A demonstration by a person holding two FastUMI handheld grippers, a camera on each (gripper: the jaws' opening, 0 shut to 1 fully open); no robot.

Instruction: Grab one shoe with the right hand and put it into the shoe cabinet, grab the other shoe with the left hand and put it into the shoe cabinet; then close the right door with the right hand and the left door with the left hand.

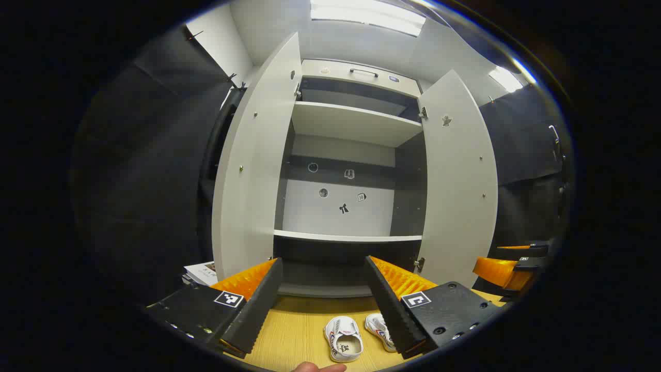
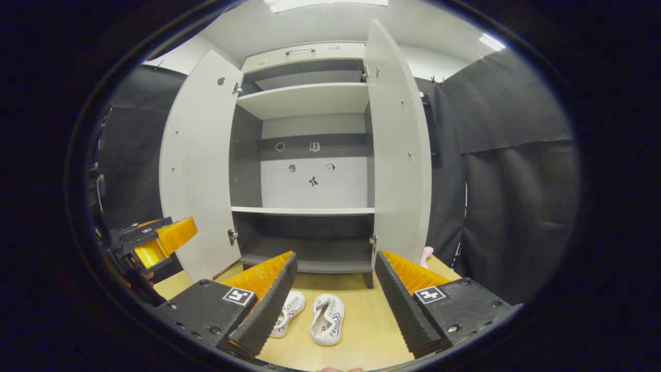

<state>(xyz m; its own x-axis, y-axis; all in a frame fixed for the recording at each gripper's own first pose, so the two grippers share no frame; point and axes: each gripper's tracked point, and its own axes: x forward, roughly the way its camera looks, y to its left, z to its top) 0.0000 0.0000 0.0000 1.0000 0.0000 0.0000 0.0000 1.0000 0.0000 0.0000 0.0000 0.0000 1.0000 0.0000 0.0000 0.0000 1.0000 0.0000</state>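
Note:
Two white shoes with red and blue stripes lie side by side on the wooden floor in front of the shoe cabinet (image 1: 351, 155), toes toward it. In the left gripper view the left shoe (image 1: 343, 338) shows between my fingers and the right shoe (image 1: 378, 329) is partly behind my right finger. My left gripper (image 1: 324, 305) is open above them. In the right gripper view, the right shoe (image 2: 327, 311) lies between the fingers of my right gripper (image 2: 335, 297), which is open; the left shoe (image 2: 288, 312) is half hidden. The left door (image 2: 199, 165) and the right door (image 2: 397, 150) both stand open.
The cabinet has empty shelves (image 1: 347, 236) with small stickers on the back wall. Black cloth walls flank it on both sides. A booklet (image 1: 202, 272) lies on the floor left of the left door. A pink item (image 2: 426, 254) peeks out behind the right door.

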